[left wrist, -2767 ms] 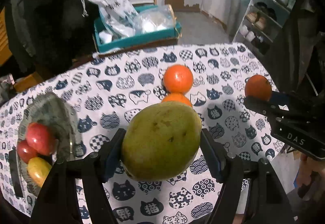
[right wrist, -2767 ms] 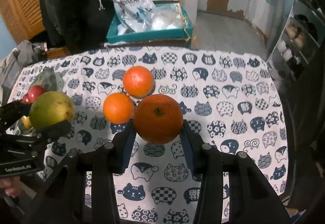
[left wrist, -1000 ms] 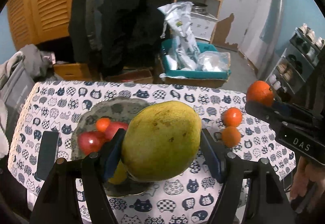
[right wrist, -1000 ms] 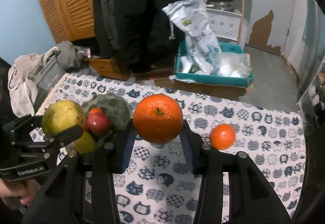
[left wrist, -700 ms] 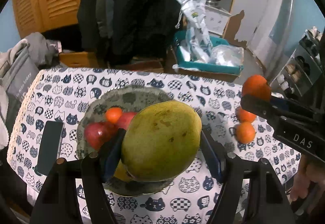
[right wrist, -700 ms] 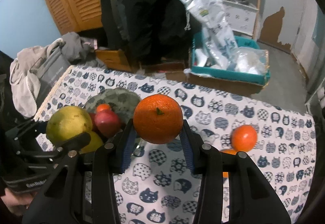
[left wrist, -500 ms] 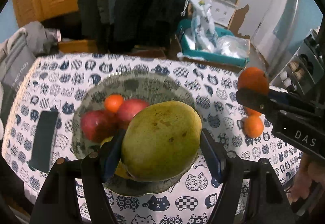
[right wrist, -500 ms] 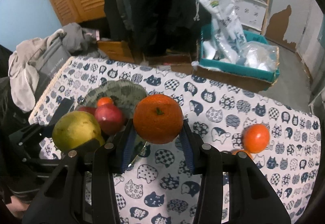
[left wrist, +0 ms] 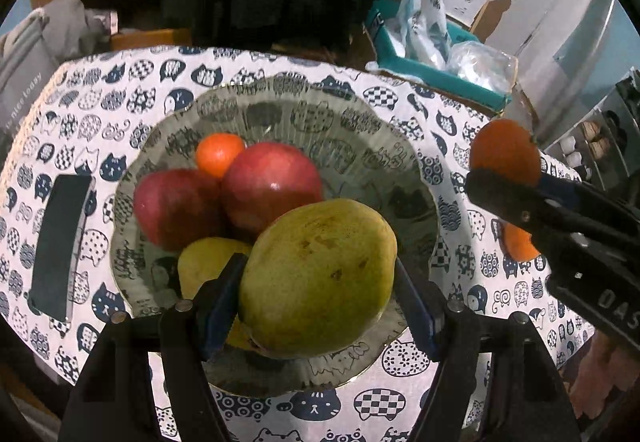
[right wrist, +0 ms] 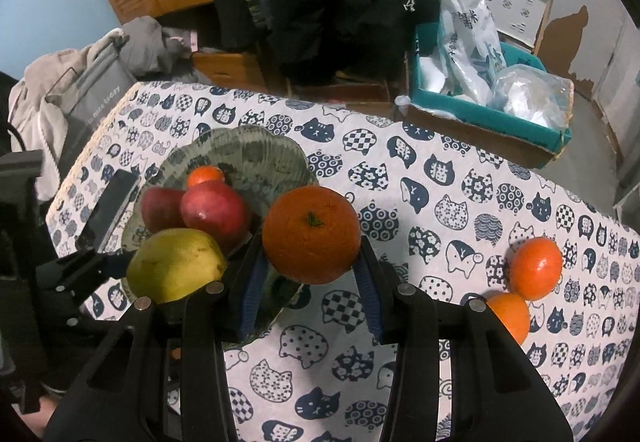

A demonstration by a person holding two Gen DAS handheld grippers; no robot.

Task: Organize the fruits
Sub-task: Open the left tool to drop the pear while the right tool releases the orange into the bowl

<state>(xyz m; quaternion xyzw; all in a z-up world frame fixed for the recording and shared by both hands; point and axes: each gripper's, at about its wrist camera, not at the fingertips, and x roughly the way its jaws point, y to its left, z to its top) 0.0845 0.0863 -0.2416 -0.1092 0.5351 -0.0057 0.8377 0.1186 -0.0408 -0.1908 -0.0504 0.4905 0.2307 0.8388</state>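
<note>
left gripper (left wrist: pixel 316 278) clamped on green-yellow oval mango (left wrist: pixel 318 276), above scalloped glass plate (left wrist: pixel 372 129) | right gripper (right wrist: pixel 310 242) clamped on round orange (right wrist: pixel 311 240), just right of plate rim

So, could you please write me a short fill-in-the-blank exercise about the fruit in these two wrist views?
1. The left claw grips a green ____.
2. The right claw grips an ____.
3. The glass bowl holds ____ red apples.
4. ____ small oranges lie loose on the cat-print tablecloth.

Missing words: mango; orange; two; two
</note>
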